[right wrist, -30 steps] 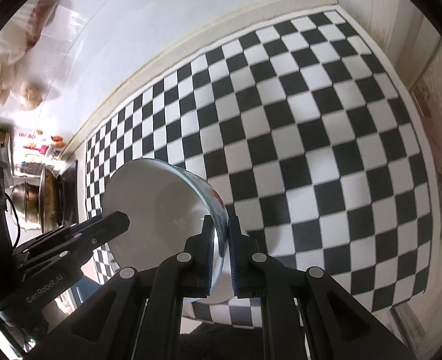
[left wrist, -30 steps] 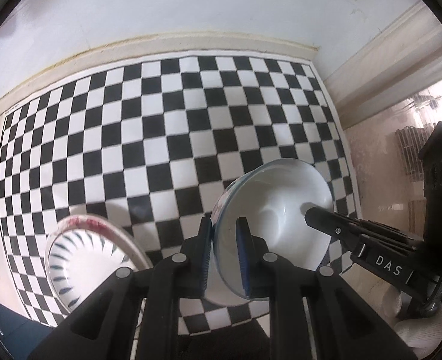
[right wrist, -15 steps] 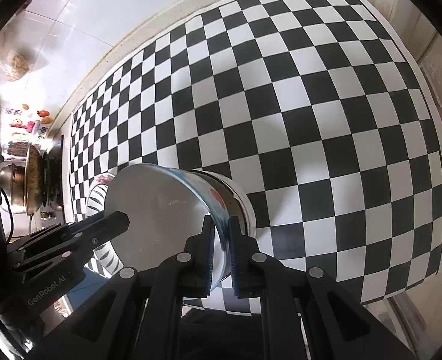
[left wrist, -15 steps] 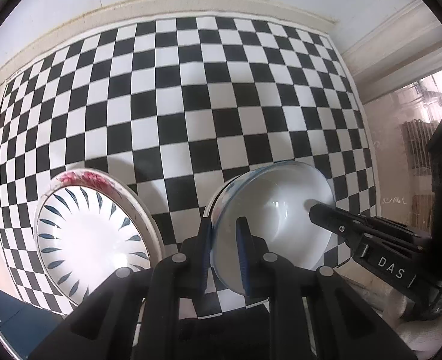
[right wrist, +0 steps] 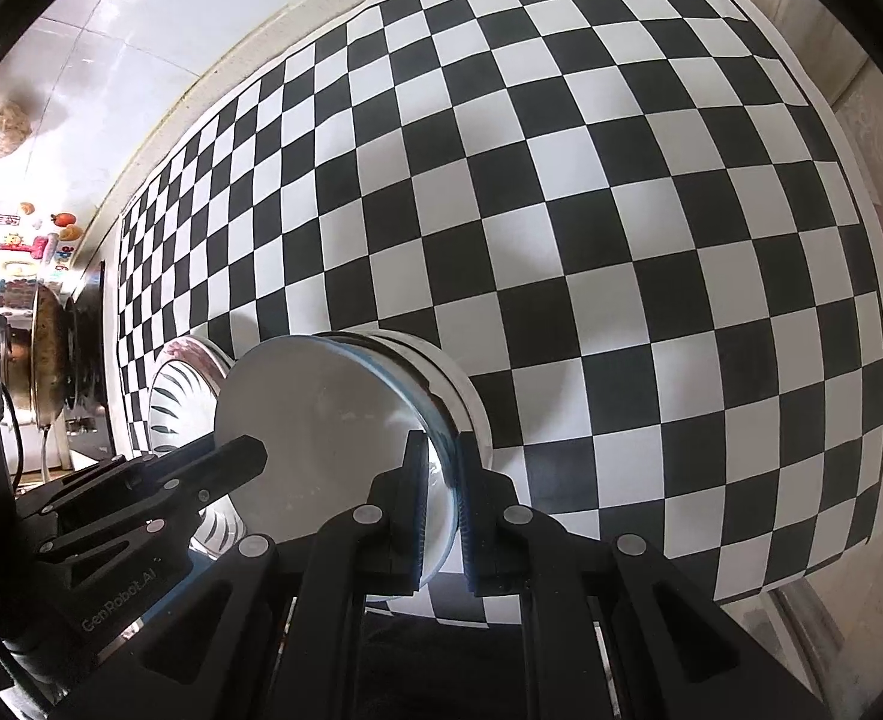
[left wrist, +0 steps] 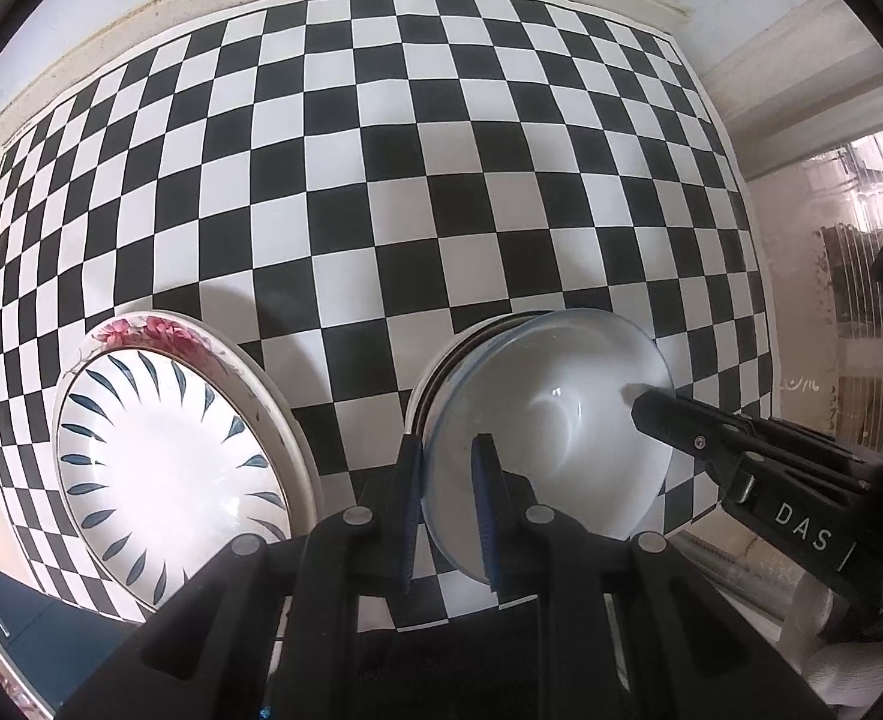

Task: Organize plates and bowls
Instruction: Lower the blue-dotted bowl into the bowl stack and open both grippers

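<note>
Since both the left gripper (left wrist: pixel 447 507) and right gripper (right wrist: pixel 441 501) pinch opposite rims of the white bowl (left wrist: pixel 552 420), it's probably being nested level onto the bowl stack (right wrist: pixel 447 384) right of the leaf-pattern plate (left wrist: pixel 165 468).

The left matte black plastic two-finger gripper (left wrist: pixel 447 504) has angular linkage arms fastened with round silver screw heads and blue ribbed pads (left wrist: pixel 484 516) lining the inner finger faces. Its side carries white "GenRobot.AI" lettering, seen from the right wrist view. The right matte black plastic two-finger gripper (right wrist: pixel 441 510) matches it in build, with silver screws, blue-edged pads and a white "DAS" marking on its body.
</note>
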The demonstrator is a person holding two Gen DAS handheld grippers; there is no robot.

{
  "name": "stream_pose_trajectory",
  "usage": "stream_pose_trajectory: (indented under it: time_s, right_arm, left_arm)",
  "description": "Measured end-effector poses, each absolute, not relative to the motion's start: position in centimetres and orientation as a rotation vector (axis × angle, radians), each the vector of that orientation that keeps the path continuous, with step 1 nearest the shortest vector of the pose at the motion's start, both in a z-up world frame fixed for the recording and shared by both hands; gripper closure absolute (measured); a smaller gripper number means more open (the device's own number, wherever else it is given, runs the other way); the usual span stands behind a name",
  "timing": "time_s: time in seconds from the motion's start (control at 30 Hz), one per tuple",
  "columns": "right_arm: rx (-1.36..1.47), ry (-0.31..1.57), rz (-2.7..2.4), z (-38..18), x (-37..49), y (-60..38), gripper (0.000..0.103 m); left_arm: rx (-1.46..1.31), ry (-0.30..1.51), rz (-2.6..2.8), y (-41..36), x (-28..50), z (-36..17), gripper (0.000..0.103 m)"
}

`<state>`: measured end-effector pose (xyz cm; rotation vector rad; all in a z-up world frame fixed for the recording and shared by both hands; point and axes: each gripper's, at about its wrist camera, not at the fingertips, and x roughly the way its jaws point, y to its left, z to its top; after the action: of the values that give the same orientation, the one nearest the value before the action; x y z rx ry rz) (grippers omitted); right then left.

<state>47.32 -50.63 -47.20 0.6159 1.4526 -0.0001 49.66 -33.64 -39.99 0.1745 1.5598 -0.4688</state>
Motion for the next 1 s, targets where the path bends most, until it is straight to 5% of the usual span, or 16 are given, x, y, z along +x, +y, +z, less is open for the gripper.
stream_pose_trajectory:
  time_s: [0.8, 0.9, 0.97, 1.0]
  right_arm:
    - [0.61, 1.516, -0.028, -47.2, 47.8, -50.3, 0.087]
    - [0.595, 1.505, -0.028, -46.9, 47.7, -50.1, 0.061]
    - [0.584, 1.49, -0.019, -46.6, 47.7, -50.0, 0.02]
    - [0.579, 1.484, -0.014, -46.5, 47.7, -50.0, 0.014]
  left_arm:
    - [0.148, 1.618, -0.404, -33.2, 50.1, -40.2, 0.088]
    - [0.142, 1.609, -0.406, -33.0, 50.1, -40.0, 0.085]
    - [0.137, 1.59, -0.41, -32.9, 50.1, -39.6, 0.083]
    - [0.137, 1.582, -0.41, -32.8, 50.1, -39.5, 0.078]
